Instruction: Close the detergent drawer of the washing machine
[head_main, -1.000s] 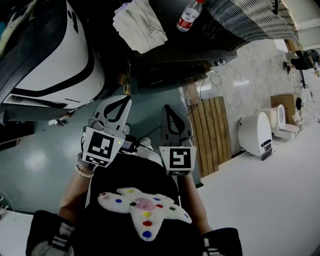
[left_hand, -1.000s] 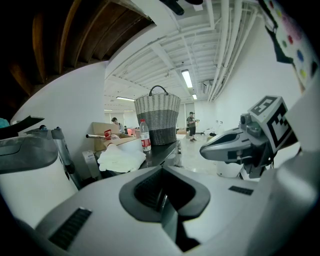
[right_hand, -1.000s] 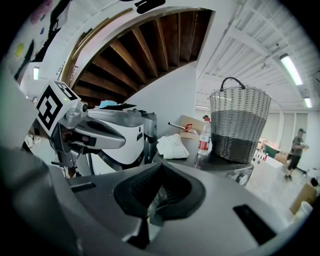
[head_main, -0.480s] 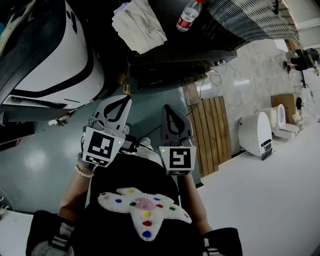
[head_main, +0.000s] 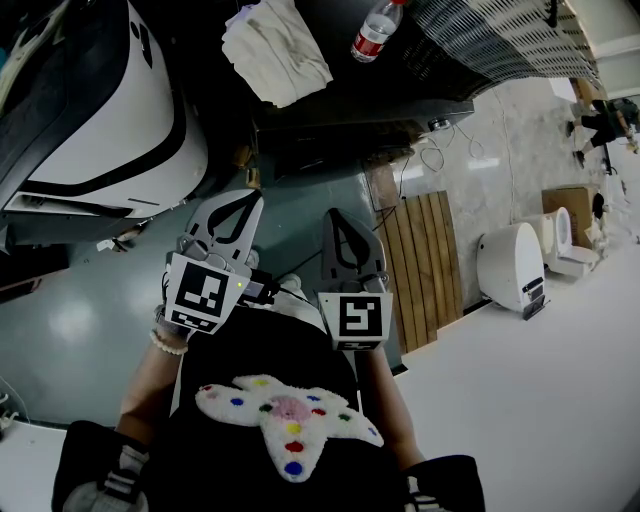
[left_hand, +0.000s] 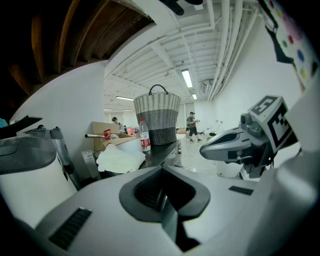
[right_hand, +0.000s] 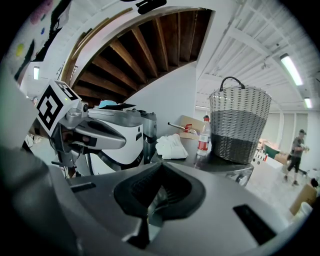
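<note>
The washing machine is the dark-topped unit at the top of the head view; its front panel lies in shadow and I cannot make out the detergent drawer. My left gripper and right gripper are held side by side close to my body, short of the machine's front and touching nothing. Both are shut with nothing between the jaws. In the left gripper view the left gripper has its jaws pressed together, and the right gripper shows beside it. The right gripper looks the same in its own view.
On the machine's top lie a white cloth, a water bottle and a wicker basket. A large white appliance stands at the left. A wooden slat panel and a white rounded unit are on the floor at the right.
</note>
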